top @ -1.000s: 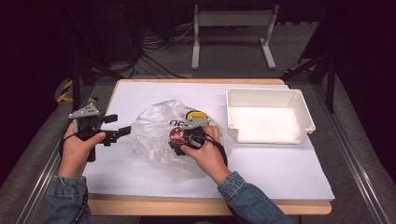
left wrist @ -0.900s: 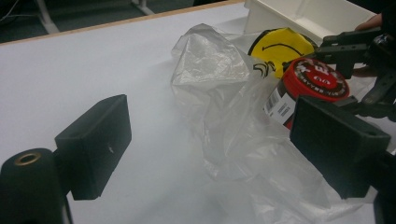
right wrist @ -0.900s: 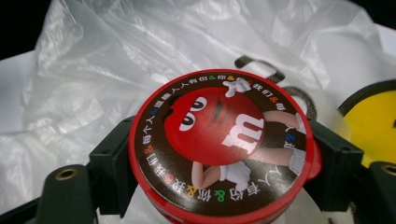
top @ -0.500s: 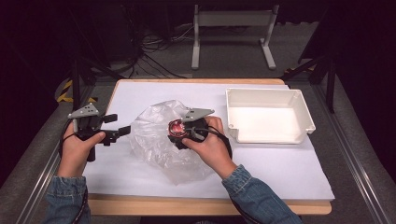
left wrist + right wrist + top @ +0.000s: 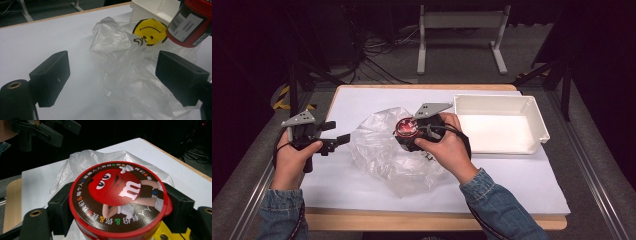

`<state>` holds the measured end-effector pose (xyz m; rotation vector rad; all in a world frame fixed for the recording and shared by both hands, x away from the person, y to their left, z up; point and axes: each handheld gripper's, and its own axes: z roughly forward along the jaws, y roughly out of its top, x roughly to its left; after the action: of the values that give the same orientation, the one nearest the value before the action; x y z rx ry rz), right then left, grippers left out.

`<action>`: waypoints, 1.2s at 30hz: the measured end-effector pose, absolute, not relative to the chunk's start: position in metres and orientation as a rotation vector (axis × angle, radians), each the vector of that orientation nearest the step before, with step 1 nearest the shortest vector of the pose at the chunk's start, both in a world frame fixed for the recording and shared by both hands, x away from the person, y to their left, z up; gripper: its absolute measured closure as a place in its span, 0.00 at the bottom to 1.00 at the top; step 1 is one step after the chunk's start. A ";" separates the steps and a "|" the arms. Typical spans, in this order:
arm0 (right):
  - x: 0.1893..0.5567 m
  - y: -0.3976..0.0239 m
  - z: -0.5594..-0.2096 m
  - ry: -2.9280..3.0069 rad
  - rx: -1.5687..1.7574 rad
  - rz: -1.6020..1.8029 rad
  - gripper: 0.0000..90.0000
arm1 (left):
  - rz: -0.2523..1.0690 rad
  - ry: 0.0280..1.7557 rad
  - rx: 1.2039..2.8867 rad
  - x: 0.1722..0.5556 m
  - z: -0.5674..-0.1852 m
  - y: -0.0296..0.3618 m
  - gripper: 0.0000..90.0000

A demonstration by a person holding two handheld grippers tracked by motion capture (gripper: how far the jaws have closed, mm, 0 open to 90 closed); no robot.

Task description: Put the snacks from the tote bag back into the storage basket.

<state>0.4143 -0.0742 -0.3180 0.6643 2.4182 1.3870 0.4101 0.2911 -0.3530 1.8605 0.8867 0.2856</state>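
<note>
The right gripper [image 5: 117,202] holds a round red plastic candy tub with a brown lid that carries a red cartoon candy figure [image 5: 117,195]; its two black jaws press on opposite sides of the tub's wall, just under the lid rim, so the tub sits between them with the lid facing the gripper's camera. In the high view the right gripper [image 5: 412,136] carries the tub [image 5: 406,129] above the crumpled clear plastic bag [image 5: 382,150], which lies on the white sheet that covers the table [image 5: 512,185]. I judge that the tub is stiff and rather light, with a smooth wall that can slip, so a grip across the middle of the wall, below the lid rim, is the safest place; the lid itself could pop off if it is pinched. The left gripper [image 5: 337,141] is at the bag's left edge with its jaws wide apart and nothing between them. In the left gripper view the bag [image 5: 117,60] is just in front of these jaws, thin, soft and slippery, and a yellow smiley print [image 5: 150,31] shows on it beyond. To the right of the right gripper, well apart, stands an empty white rectangular plastic tray [image 5: 539,120].
</note>
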 end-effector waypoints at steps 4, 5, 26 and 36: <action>0.415 -0.079 -0.312 2.430 0.662 1.392 0.26 | 0.285 0.888 1.861 0.410 -0.353 0.291 0.15; 0.416 -0.081 -0.310 2.433 0.661 1.391 0.26 | 0.283 0.891 1.860 0.410 -0.353 0.291 0.15; 0.436 -0.137 -0.283 2.412 0.660 1.410 0.26 | 0.294 0.910 1.854 0.402 -0.353 0.302 0.14; 0.449 -0.168 -0.275 2.351 0.719 1.412 0.26 | 0.307 0.941 1.844 0.394 -0.355 0.310 0.14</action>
<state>0.4491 -0.1685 -0.2751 0.7190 2.3506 1.4116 0.3937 0.3096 -0.3547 1.8438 0.9413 0.3071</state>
